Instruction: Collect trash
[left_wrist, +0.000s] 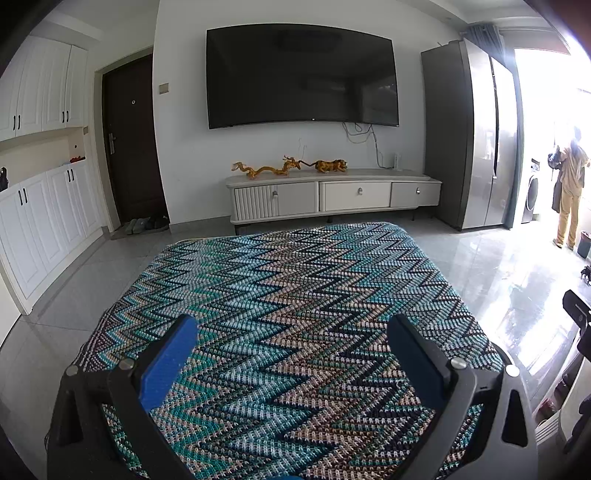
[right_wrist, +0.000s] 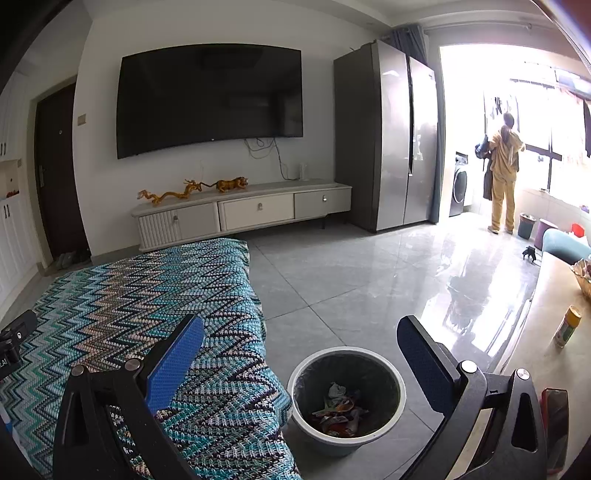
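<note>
hovering over a zigzag knit blanket (left_wrist: 295, 295) with left gripper (left_wrist: 291, 332) spread wide and holding nothing. further right, right gripper (right_wrist: 301, 332) likewise spread and empty, poised above a trash bin (right_wrist: 395, 373) standing on the grey tile floor (right_wrist: 351, 277) just beside the blanket's edge. inside the bin, crumpled wrappers (right_wrist: 338, 410) lying at the bottom.

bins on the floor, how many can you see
2. A round grey bin with a white rim, trash inside, stands beside the zigzag knitted cover. A small dark bin stands by the bright window. Others may be hidden.
</note>
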